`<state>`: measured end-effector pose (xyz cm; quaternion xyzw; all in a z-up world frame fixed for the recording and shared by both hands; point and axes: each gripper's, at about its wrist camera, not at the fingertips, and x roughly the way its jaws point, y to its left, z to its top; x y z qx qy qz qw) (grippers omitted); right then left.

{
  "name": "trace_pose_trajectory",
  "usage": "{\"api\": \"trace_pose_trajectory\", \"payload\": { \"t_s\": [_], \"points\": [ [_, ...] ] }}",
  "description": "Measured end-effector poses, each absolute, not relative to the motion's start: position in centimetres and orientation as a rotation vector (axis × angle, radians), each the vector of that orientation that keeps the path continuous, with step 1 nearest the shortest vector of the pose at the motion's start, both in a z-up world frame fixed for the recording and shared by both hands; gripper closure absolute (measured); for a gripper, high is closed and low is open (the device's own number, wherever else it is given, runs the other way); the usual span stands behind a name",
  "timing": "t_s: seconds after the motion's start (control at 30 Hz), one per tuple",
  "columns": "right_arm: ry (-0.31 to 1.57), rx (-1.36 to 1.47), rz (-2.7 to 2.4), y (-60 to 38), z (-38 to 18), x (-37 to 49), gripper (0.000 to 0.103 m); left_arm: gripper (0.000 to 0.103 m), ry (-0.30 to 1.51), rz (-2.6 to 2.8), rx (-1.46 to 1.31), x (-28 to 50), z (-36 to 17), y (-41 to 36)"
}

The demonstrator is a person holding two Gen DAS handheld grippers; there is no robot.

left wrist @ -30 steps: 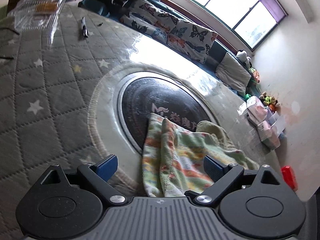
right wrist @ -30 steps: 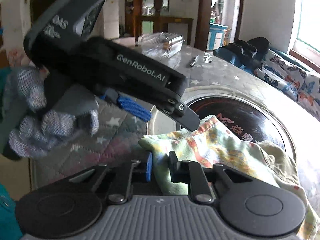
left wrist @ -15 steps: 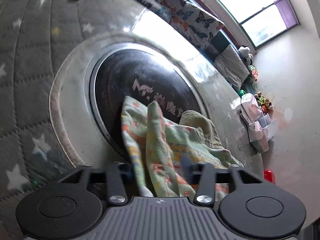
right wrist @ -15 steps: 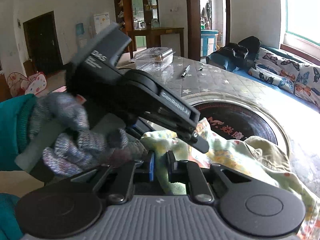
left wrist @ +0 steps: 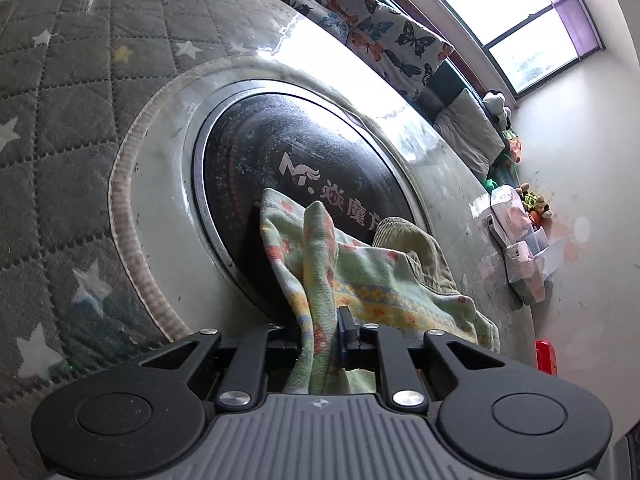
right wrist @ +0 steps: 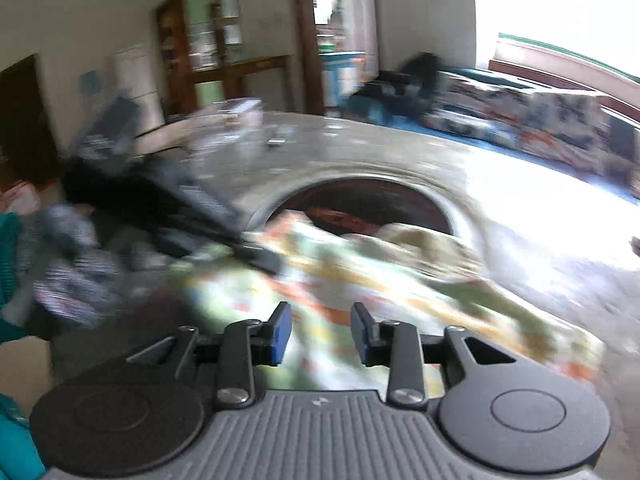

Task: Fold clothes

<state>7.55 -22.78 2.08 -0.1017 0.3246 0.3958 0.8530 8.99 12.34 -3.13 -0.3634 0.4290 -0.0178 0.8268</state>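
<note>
- The pale-green patterned cloth garment [left wrist: 360, 280] lies bunched across the near edge of the round black glass disc [left wrist: 280, 160] set in the table [left wrist: 168, 184].
- The left tool [left wrist: 320, 344] pinches a fold of the garment, on the near side of the disc.
- The right tool [right wrist: 320, 338] hangs with its jaws parted over the blurred garment [right wrist: 360, 280], gripping nothing.

Two grippers show: the left gripper [left wrist: 318, 340] and the right gripper [right wrist: 320, 336]. One patterned garment [left wrist: 360, 276] lies at lower centre, on one black round plate [left wrist: 288, 160]. One butterfly cushion [left wrist: 384, 32] sits at upper centre, one red object [left wrist: 546, 356] at lower right.
</note>
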Motion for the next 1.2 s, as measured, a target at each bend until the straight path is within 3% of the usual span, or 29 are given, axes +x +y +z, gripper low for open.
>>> {"api": "trace_pose_trajectory", "payload": {
  "t_s": [0.03,0.33,0.67,0.77,0.83,0.93,1.2],
  "points": [
    [0.688,-0.206,0.787,-23.8,1.8,8.1,0.059,0.087,0.911,-0.037,-0.769,9.0,-3.1,12.3],
    [0.724,-0.063,0.448,-31.4,-0.6,12.9,0.046,0.087,0.915,-0.032,-0.738,9.2,-2.9,11.8],
    [0.758,0.025,0.435,-33.5,-2.3,14.1,0.047,0.086,0.920,-0.025,-0.705,9.4,-2.8,11.4],
    [0.753,0.021,0.448,-33.0,-2.3,13.9,0.055,0.087,0.920,-0.024,-0.694,9.5,-2.7,11.2],
    [0.752,0.021,0.454,-32.7,-2.2,13.8,0.073,0.087,0.919,-0.023,-0.687,9.5,-2.7,11.1],
    [0.753,0.047,0.455,-32.7,-2.3,13.6,0.088,0.087,0.917,-0.024,-0.674,9.6,-2.6,11.0],
    [0.712,0.143,0.452,-33.9,-0.8,12.6,0.094,0.091,0.868,-0.074,-0.623,9.9,0.0,9.8]
  ]
}}
